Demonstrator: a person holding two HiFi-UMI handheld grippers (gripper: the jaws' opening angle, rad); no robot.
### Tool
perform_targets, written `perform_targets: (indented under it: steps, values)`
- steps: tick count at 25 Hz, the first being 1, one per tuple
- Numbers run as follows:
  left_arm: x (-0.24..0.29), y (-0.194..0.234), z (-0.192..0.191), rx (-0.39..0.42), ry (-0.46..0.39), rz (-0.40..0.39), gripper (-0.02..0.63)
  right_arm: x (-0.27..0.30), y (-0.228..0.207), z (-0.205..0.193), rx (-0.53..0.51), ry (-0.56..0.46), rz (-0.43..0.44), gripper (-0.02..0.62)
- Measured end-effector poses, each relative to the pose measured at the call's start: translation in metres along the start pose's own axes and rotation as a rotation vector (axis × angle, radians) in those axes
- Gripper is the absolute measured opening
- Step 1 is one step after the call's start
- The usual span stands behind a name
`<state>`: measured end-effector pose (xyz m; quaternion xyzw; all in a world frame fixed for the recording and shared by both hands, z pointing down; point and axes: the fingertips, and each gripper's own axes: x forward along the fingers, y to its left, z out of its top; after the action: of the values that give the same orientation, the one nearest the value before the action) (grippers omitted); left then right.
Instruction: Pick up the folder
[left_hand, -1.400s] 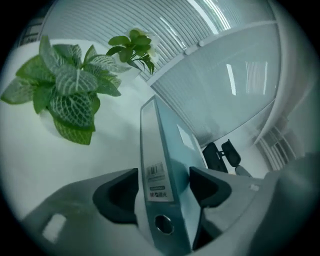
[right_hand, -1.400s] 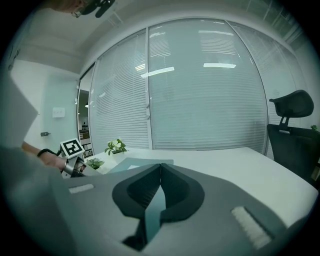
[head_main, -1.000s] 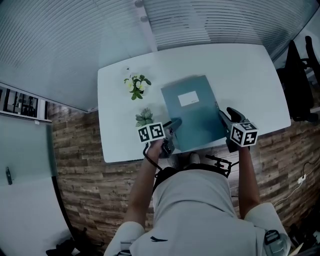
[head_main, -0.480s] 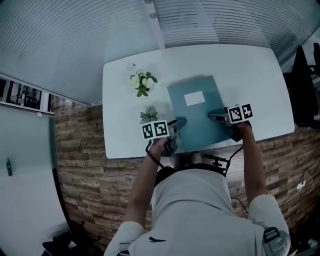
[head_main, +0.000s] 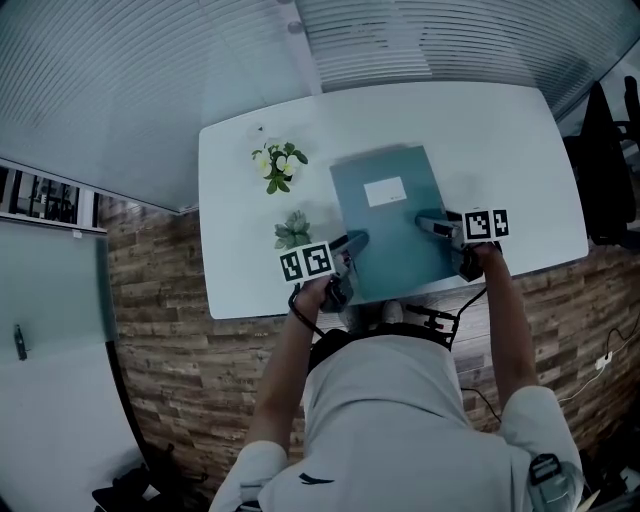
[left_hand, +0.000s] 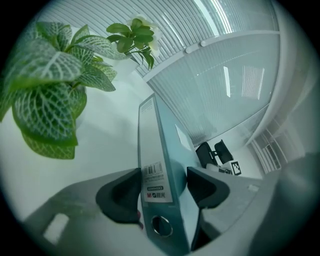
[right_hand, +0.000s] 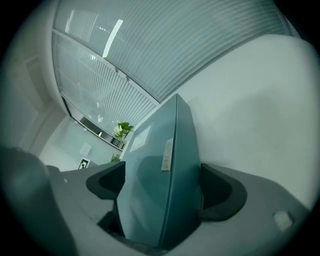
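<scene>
Folder (head_main: 392, 222) reaches table's (head_main: 520, 150) near edge, open surface beyond it.

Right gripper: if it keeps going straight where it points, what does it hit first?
The folder. It stands between the right gripper's open jaws, so its near edge would probably meet the base of the jaws almost at once; how much gap is left is hard to judge.

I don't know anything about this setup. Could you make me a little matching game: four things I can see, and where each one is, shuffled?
Things:
1. folder
2. flowering plant
3. leafy plant
4. left gripper

Places:
A. lying on the white table, label up
B. clamped on the folder at its spine
C. close beside the left gripper
D. near the table's far left corner

Pairs: 1-A, 2-D, 3-C, 4-B
</scene>
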<state>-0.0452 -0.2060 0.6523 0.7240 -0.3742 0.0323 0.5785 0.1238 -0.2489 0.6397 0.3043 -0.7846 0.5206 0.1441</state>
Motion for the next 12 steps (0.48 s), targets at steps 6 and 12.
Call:
perform_targets:
  steps: [6, 12]
  values:
    - [-0.003, -0.001, 0.003, 0.040, -0.022, -0.003, 0.304, -0.005, 0.009, 0.000, 0.092, -0.012, 0.105, 0.501]
    - [-0.013, -0.008, 0.004, 0.002, -0.069, -0.060, 0.304, -0.010, 0.034, -0.008, 0.271, 0.009, 0.396, 0.456]
